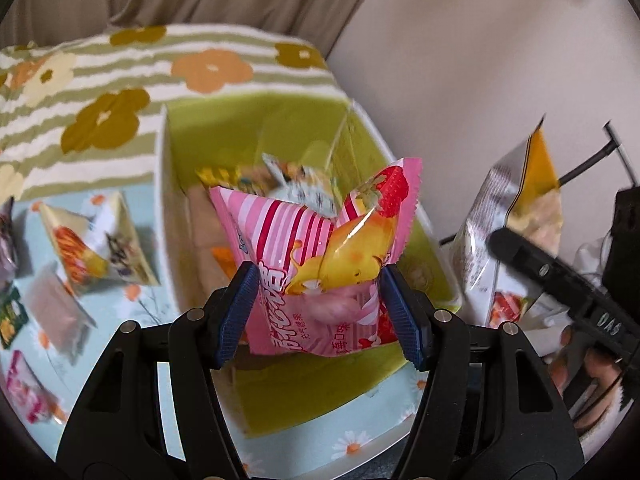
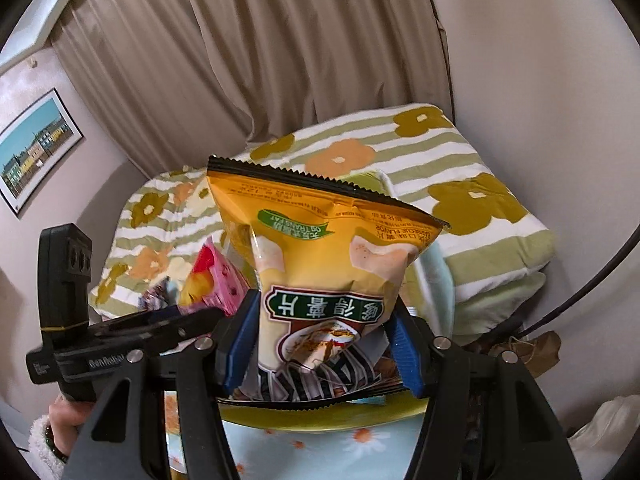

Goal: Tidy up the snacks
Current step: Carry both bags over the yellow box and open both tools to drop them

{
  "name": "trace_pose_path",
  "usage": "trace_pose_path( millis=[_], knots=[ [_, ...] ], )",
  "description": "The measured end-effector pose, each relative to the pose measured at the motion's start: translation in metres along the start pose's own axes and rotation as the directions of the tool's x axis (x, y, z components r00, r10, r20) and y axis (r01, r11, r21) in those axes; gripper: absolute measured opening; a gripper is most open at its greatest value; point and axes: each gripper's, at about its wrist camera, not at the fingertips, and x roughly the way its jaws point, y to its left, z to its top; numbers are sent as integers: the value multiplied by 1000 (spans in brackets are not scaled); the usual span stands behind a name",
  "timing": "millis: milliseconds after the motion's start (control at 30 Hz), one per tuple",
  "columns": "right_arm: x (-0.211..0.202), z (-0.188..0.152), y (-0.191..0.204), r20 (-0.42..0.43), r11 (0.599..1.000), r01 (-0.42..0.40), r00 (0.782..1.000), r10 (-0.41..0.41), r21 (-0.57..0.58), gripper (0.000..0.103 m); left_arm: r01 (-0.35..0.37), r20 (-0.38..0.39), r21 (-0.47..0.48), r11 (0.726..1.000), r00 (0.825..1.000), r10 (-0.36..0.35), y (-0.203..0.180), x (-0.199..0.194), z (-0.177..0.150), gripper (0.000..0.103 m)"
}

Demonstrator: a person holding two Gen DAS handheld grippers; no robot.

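Pink candy bag [image 1: 320,248] is clamped by L gripper [image 1: 318,300] above green box [image 1: 256,128]. Yellow chip bag [image 2: 324,280] is gripped by R gripper [image 2: 320,344], at 3 o'clock of pink bag.

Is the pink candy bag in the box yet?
Not yet: the left gripper holds the pink candy bag above the box.

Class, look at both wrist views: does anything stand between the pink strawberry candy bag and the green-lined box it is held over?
Nothing visible does. The left gripper holds the pink candy bag directly above the box; only packets already inside lie beneath.
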Motion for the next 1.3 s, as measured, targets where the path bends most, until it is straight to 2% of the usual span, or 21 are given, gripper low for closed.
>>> trace_pose_path(
  millis=[133, 333, 367, 400, 433, 567, 733, 967, 1067, 1100, 1133, 1167, 1300],
  knots=[
    [7, -3, -11, -29, 1000, -17, 999, 18, 25, 56, -45, -60, 16, 999, 997, 46, -4, 22, -10, 60],
    [13, -5, -9, -43, 999, -27, 999, 28, 39, 56, -87, -92, 54, 995, 992, 92, -3, 26, -13, 62],
    [14, -4, -9, -44, 999, -26, 999, 28, 39, 56, -100, -88, 55, 993, 991, 104, -1, 24, -12, 73],
    [15, -3, -9, -45, 999, -26, 999, 27, 38, 56, -116, -81, 53, 992, 989, 120, 1, 22, -12, 95],
    [16, -2, -9, -46, 999, -23, 999, 25, 37, 56, -131, -73, 46, 990, 988, 134, 5, 19, -11, 103],
    [22, 0, -10, -59, 999, -21, 998, 23, 28, 56, -113, -70, 27, 993, 991, 115, 13, 6, -16, 103],
    [39, -1, 2, -107, 999, 1, 994, -5, -37, 56, -160, -49, 60, 985, 985, 163, 17, -8, -22, 103],
    [69, 0, 14, -154, 997, 12, 988, -24, -77, 57, -158, -45, 29, 987, 986, 159, 32, -16, -23, 103],
    [78, 1, 18, -143, 994, 43, 988, -58, -103, 64, -158, -48, 21, 987, 986, 158, 35, -16, -23, 103],
    [78, 1, 18, -127, 994, 48, 990, -61, -102, 75, -158, -46, 19, 987, 986, 159, 35, -17, -23, 103],
    [77, 2, 18, -107, 994, 45, 993, -56, -99, 90, -161, -43, 18, 987, 986, 161, 36, -17, -23, 103],
    [75, 3, 18, -92, 995, 36, 995, -45, -95, 96, -164, -42, 17, 986, 985, 164, 36, -17, -23, 103],
    [62, 3, 16, -34, 996, 16, 999, -19, -91, 98, -178, -35, 10, 984, 983, 178, 37, -19, -27, 103]
  ],
)
